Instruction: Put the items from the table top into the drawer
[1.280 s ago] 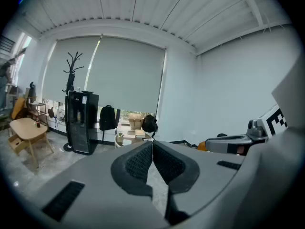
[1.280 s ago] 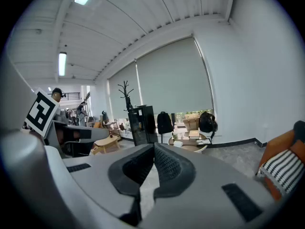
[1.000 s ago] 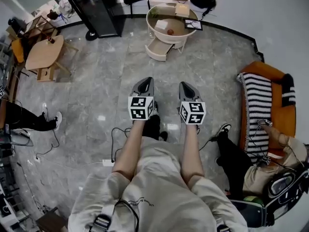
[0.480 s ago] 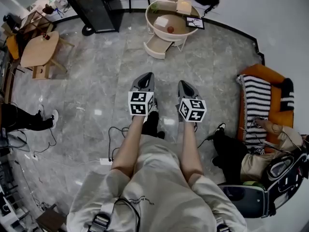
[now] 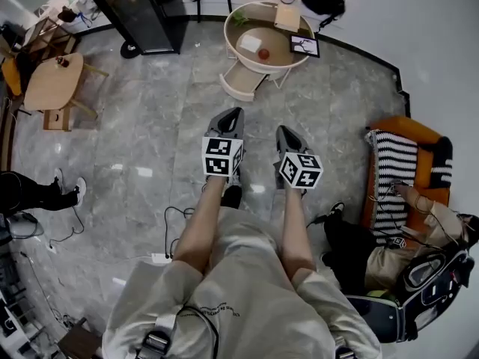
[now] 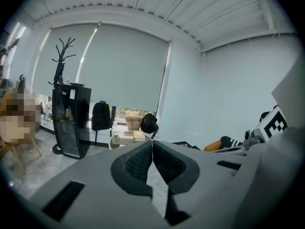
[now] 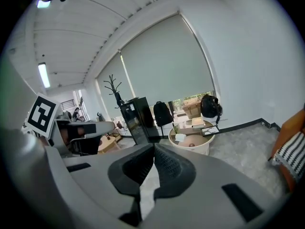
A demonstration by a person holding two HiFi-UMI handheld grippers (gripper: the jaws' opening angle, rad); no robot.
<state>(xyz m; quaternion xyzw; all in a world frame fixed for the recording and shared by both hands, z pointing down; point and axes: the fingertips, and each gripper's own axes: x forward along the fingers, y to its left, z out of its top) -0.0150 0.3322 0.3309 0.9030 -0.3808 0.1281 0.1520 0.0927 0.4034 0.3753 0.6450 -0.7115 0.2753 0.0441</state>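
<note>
The left claw [image 5: 233, 114] is seen in the head view closed and empty, held out over the grey floor [image 5: 150, 126]. Just beside it, the right claw [image 5: 285, 131] is likewise closed on nothing. The round table [image 5: 227, 30] is found well apart from both, at 12 o'clock from them, near the far wall. On it a red ball [image 5: 263, 53] is seen near the middle, with a white box [image 5: 249, 42] at 10 o'clock of the ball and a framed picture [image 5: 304, 45] at 3 o'clock, by the rim. The drawer [image 5: 241, 85] is pulled out below the table at its 7 o'clock side; what lies in it cannot be told. An orange sofa [image 5: 415, 126] is placed at 3 o'clock of the claws and a black cabinet [image 5: 142, 17] at 11 o'clock.

In the left gripper view the left claw [image 6: 152, 142] is shown with its jaws met at the tips and nothing between them. The table [image 6: 114, 141] is partly hidden behind it, and the cabinet [image 6: 70, 120] is seen at 9 o'clock.

In the right gripper view the right claw [image 7: 154, 146] is shown shut and empty. The table [image 7: 200, 149] is seen at 2 o'clock of the tips, carrying the ball [image 7: 191, 145], the box [image 7: 180, 138] and the picture [image 7: 209, 130].
</note>
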